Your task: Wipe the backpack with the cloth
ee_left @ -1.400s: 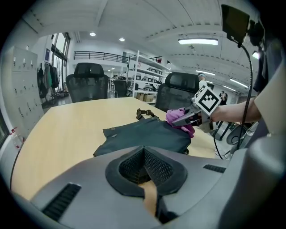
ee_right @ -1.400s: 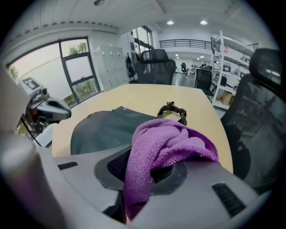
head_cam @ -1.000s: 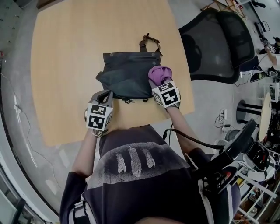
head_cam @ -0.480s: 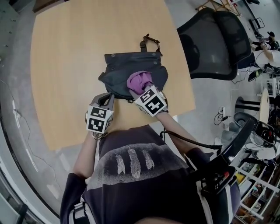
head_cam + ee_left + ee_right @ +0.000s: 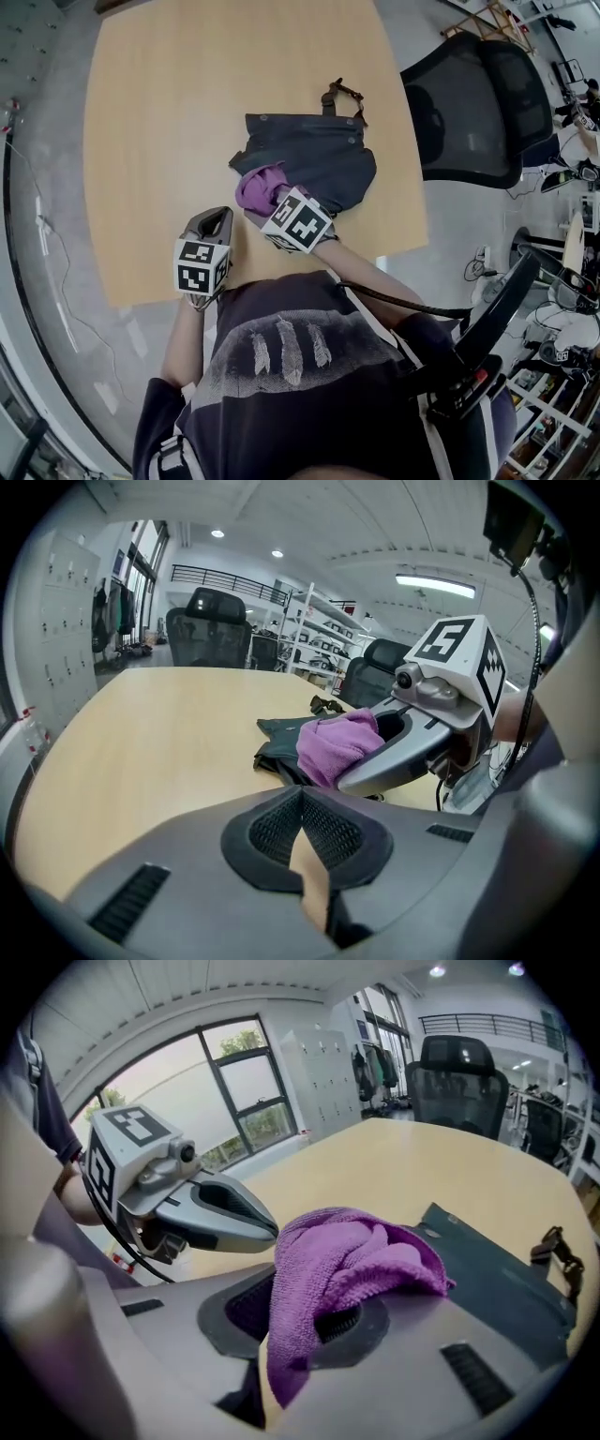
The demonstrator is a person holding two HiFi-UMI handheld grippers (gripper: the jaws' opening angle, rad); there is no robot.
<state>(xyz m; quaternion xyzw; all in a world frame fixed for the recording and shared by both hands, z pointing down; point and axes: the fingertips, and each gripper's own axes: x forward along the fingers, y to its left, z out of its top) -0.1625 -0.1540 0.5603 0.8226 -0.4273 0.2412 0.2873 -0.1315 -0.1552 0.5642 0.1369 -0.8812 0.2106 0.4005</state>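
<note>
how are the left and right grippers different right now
The right gripper is shut on the purple cloth; the left gripper has its jaws together with nothing between them. The right gripper presses the cloth on the backpack's near corner; the left gripper sits off the backpack, over bare table near the edge. Both have the same grey body and carry a marker cube.
</note>
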